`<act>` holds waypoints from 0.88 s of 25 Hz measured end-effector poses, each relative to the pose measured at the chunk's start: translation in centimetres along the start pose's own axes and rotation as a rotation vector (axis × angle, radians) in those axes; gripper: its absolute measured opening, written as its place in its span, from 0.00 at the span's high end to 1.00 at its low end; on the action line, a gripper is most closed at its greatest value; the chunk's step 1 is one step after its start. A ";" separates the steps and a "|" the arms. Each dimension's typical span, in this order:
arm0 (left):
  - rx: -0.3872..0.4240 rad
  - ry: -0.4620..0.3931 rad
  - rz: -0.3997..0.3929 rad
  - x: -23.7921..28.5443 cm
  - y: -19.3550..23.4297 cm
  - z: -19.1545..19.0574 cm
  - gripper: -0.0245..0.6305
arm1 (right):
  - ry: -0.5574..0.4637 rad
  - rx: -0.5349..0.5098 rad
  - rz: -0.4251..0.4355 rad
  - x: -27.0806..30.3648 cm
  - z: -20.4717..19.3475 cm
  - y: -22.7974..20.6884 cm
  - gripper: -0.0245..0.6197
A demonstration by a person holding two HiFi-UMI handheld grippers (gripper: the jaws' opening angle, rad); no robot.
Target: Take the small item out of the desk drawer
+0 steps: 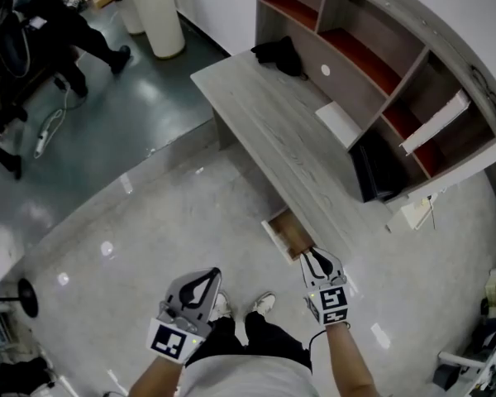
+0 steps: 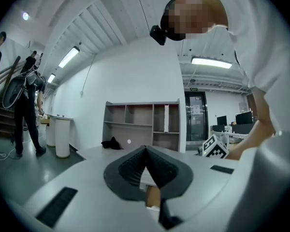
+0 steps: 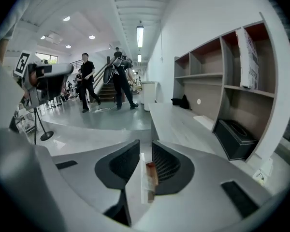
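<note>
The grey wooden desk (image 1: 264, 114) has a drawer (image 1: 285, 231) pulled partly out at its near end, showing a brown inside. No small item can be made out in it. My right gripper (image 1: 314, 255) is at the drawer's front. In the right gripper view its jaws (image 3: 146, 146) stand apart around the drawer's white front edge (image 3: 144, 178), and the pads do not press on it. My left gripper (image 1: 211, 273) hangs off to the left over the floor. It is shut and empty, and its tips (image 2: 146, 149) meet in the left gripper view.
A shelf unit (image 1: 380, 64) rises behind the desk, with a black box (image 1: 376, 168) in a low bay. A black cloth (image 1: 279, 54) and a white sheet (image 1: 339, 122) lie on the desk. A white bin (image 1: 161, 15) and people stand at far left. My shoes (image 1: 263, 304) are below the drawer.
</note>
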State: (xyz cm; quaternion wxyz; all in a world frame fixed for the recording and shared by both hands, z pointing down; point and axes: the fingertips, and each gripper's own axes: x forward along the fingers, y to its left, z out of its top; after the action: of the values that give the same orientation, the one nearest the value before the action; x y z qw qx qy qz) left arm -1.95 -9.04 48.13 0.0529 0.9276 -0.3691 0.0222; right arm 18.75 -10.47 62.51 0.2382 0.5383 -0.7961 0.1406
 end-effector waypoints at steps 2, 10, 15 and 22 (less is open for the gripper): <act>-0.006 0.016 0.020 -0.6 0.2 -0.5 0.94 | 0.053 -0.025 0.027 2.1 -2.0 0.5 0.79; -0.005 0.078 0.108 -3.6 1.3 -2.0 0.94 | 0.271 -0.138 0.117 9.9 -10.4 2.3 0.74; -0.004 0.106 0.170 -5.3 2.0 -2.7 0.94 | 0.371 -0.182 0.147 13.3 -14.6 2.0 0.71; -0.017 0.142 0.225 -7.2 2.9 -3.6 0.94 | 0.489 -0.190 0.174 15.9 -18.3 2.0 0.64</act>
State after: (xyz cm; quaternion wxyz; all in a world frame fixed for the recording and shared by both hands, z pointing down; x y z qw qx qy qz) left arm -9.23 -5.82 51.36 0.0839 0.8759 -0.4664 0.0904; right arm 16.20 -13.42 86.52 0.4598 0.3933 -0.7677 0.2109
